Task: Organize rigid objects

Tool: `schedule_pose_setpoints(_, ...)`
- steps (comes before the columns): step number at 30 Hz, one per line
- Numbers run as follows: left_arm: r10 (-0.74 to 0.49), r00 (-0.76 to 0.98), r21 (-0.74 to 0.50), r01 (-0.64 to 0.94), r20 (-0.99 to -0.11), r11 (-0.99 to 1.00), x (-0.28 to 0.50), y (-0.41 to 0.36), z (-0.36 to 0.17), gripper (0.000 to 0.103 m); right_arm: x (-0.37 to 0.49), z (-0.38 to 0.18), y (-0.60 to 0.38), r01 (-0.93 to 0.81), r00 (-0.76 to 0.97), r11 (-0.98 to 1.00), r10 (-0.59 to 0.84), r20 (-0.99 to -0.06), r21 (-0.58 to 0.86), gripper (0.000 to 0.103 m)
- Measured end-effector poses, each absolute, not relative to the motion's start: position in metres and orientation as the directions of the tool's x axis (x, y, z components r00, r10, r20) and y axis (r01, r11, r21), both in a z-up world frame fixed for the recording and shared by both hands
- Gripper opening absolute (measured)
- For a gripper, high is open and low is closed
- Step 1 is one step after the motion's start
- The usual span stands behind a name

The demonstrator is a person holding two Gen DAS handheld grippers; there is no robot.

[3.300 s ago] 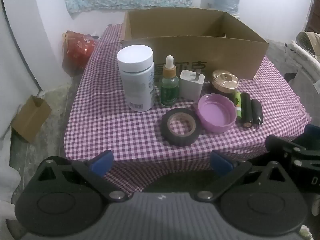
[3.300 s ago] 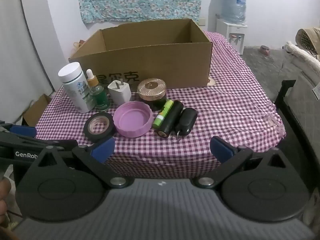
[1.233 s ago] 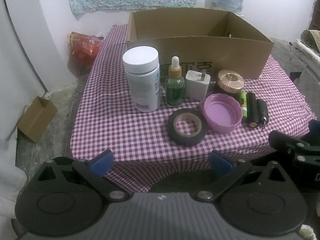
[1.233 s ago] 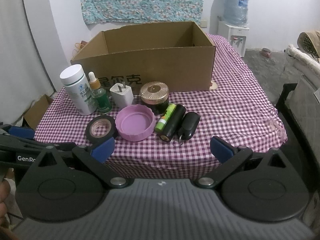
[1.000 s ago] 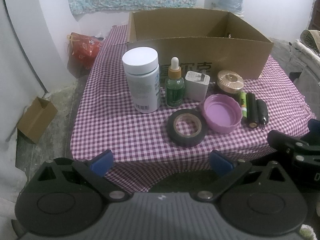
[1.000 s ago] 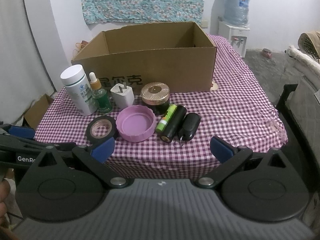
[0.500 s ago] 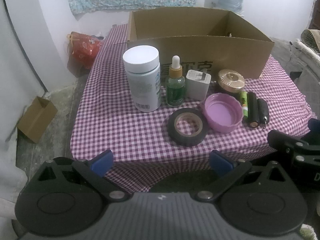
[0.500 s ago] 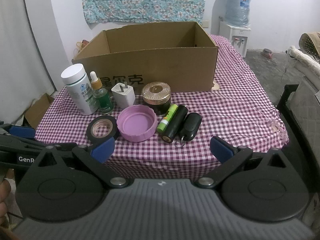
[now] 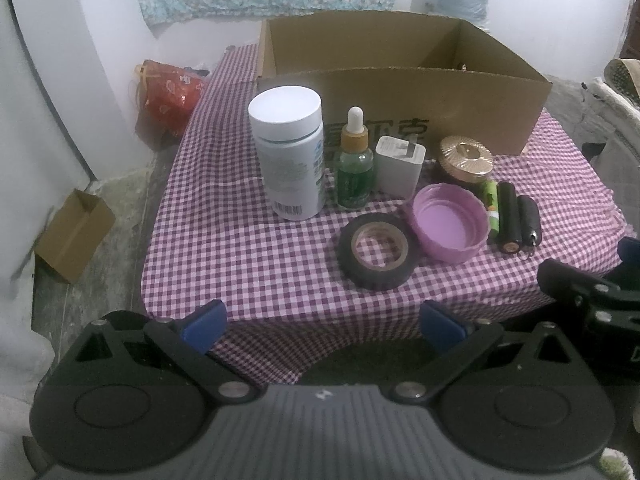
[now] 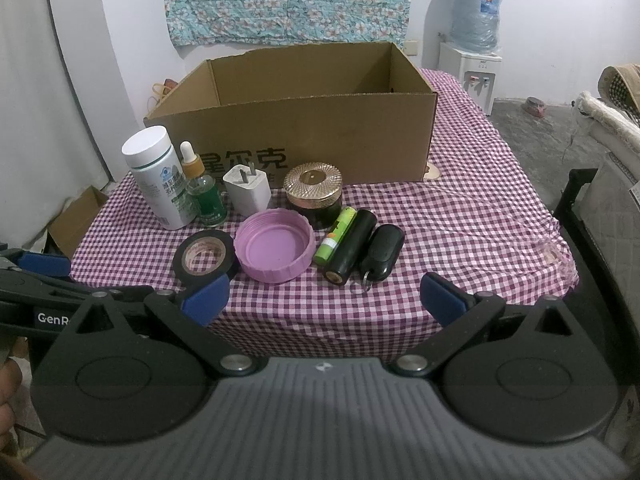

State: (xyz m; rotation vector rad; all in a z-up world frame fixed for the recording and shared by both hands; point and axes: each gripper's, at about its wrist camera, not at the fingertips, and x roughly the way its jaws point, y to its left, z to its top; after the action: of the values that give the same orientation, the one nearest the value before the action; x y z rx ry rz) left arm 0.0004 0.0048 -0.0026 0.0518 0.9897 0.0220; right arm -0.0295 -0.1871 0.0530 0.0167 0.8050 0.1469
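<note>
Claws, my left (image 9: 322,322) and right (image 10: 324,294), both spread apart at lower frame, short of the tabletop (image 10: 460,216).

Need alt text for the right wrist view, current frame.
Open right gripper hovers short of a checked table holding a tape roll, purple lid, white bottle, dropper bottle, charger, gold-lidded jar, green tube, black cylinder and key fob. An open cardboard box stands behind them.

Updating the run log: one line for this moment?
left gripper open | right gripper open | items on table | cardboard box looks empty
</note>
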Motion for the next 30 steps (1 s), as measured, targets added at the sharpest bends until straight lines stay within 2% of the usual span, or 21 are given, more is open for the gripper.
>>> schedule_pose_setpoints(13,0.013,0.552,0.04,0.036,-0.834,0.999,0.006,0.002,-0.009,0.103,-0.027,0.045,-0.195,-0.089,0.686,0.993,0.115,-0.718,0.074,0.102)
schedule_pose_setpoints(25,-0.187,0.64,-0.082,0.191,-0.745,0.978,0.017,-0.01,-0.004,0.103,-0.007,0.044,-0.238,-0.05,0.729,0.989,0.13,-0.672,0.137,0.102)
schedule_pose_setpoints(30,-0.256,0.675,-0.058,0.301,-0.692,0.952,0.021,-0.03,0.004,0.099,0.004,0.045,-0.252,-0.094,0.748,0.974,0.207,-0.631,0.208,0.101)
